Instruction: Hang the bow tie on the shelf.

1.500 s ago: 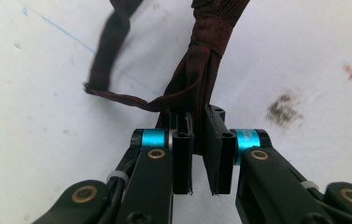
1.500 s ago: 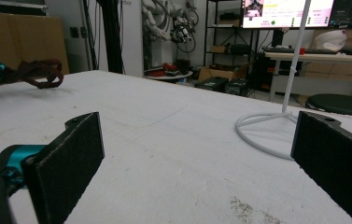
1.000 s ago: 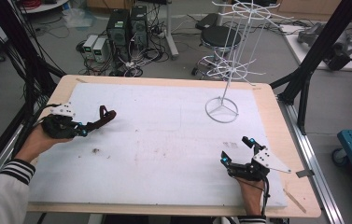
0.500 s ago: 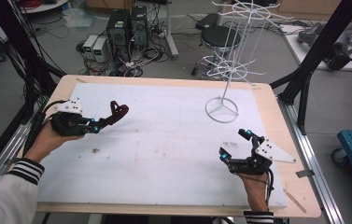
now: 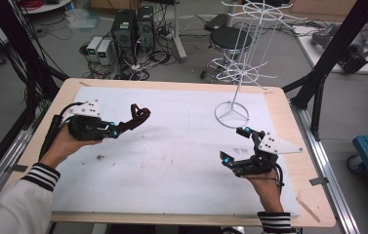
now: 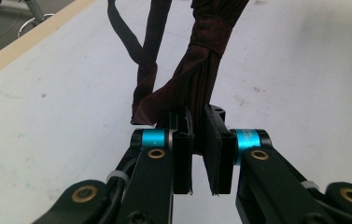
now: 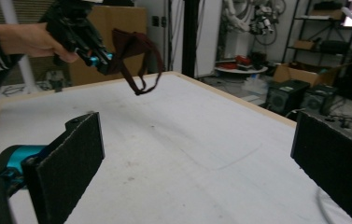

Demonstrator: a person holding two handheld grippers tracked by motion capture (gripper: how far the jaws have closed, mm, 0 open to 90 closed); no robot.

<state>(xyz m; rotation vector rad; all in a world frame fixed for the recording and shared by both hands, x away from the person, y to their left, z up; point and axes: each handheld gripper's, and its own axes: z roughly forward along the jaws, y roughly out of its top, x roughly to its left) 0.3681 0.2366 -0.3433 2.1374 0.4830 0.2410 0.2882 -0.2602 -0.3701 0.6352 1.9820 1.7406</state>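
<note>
Left gripper (image 5: 123,127), upper left, pinches a dark red strap (image 5: 139,115) above the tabletop (image 5: 172,156); right gripper (image 5: 236,145), jaws wide, waits lower right. Likely next: hanging it on the wire rack (image 5: 242,73).

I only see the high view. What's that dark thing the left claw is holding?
Observer: A dark maroon bow tie, its folded end pinched between the left gripper jaws.
Operator: Does it touch the table?
Observer: No. From the right gripper view, its thin strap dangles in a loop above the white table cover.
Operator: Is the other claw holding something?
Observer: No. The right gripper is wide open, with nothing between its pads.
</note>
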